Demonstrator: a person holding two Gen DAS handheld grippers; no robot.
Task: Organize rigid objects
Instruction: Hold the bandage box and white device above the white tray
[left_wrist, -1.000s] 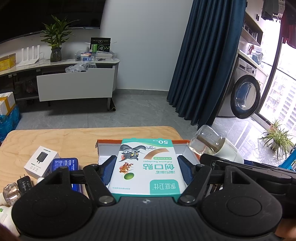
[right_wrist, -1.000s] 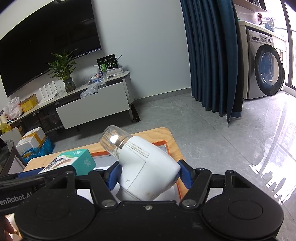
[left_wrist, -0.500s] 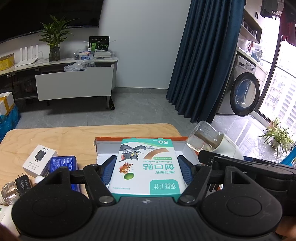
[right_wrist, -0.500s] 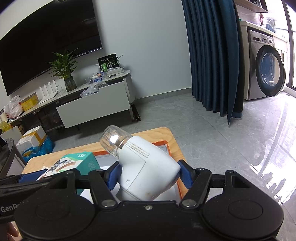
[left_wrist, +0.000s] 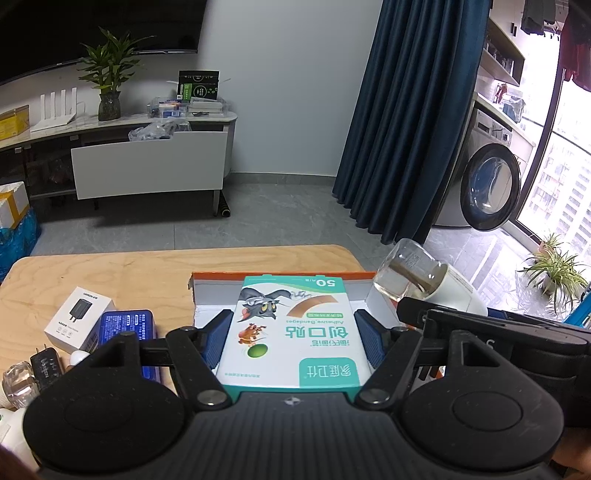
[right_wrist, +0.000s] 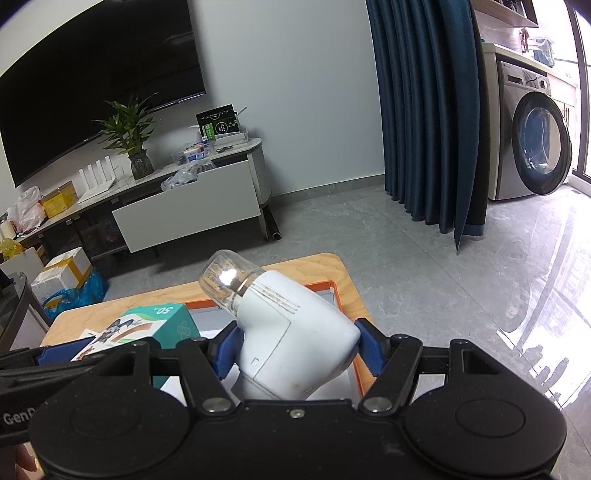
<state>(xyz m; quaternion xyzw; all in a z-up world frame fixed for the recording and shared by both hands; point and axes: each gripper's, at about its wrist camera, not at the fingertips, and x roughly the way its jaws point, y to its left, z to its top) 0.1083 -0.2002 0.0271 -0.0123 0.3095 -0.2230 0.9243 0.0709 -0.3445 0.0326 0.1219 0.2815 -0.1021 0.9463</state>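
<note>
My left gripper (left_wrist: 291, 341) is shut on a teal and white bandage box (left_wrist: 291, 332), its blue pads pressed on both long sides. The box hangs over an orange-rimmed white tray (left_wrist: 280, 275) on the wooden table. My right gripper (right_wrist: 295, 349) is shut on a white device with a clear cap (right_wrist: 291, 328), held tilted over the tray's right end (right_wrist: 332, 291). In the left wrist view that white device (left_wrist: 428, 282) shows at the right; in the right wrist view the bandage box (right_wrist: 162, 325) shows at the left.
Left of the tray lie a white charger box (left_wrist: 79, 323), a blue box (left_wrist: 127, 326), a black plug (left_wrist: 46, 371) and a clear-capped item (left_wrist: 18, 380). The wooden table (left_wrist: 110, 273) ends just behind the tray. Beyond are a TV cabinet, blue curtain and washing machine.
</note>
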